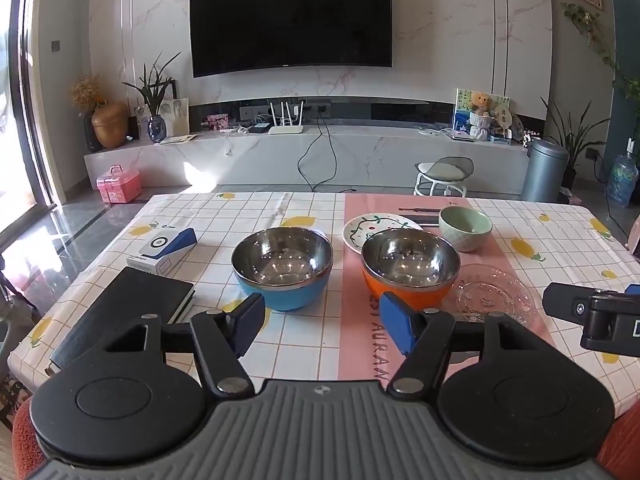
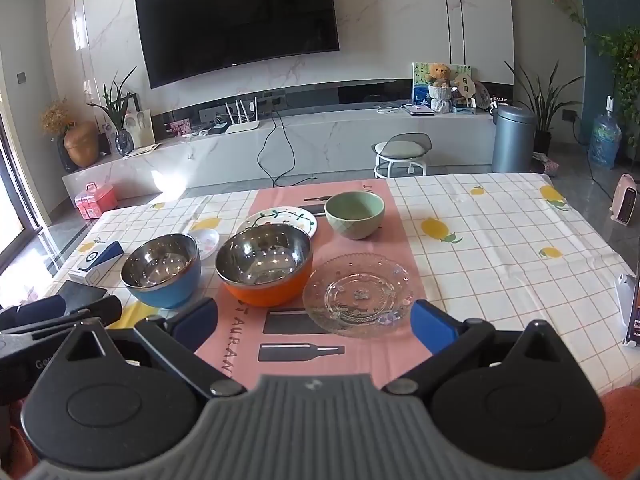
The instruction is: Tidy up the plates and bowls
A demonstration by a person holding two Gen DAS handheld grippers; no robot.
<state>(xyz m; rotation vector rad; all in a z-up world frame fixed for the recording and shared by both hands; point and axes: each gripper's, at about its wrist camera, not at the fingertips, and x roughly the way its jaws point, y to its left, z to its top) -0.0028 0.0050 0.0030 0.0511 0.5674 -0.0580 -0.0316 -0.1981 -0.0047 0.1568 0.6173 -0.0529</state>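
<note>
left tool point(image 1: 322, 326) spread, empty | right tool point(image 2: 316, 326) spread, empty | orange bowl point(image 2: 264, 268) upright, mouth up

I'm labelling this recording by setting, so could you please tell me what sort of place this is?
It looks like a home living room. A large television hangs on a marble wall above a long low cabinet, and the table in front, under a lemon-print cloth, holds bowls and plates.

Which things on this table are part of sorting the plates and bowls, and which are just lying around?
For the job: blue bowl, orange bowl, green bowl, glass plate, painted plate, small plate.

Lying about: boxed gadget, black notebook.
</note>
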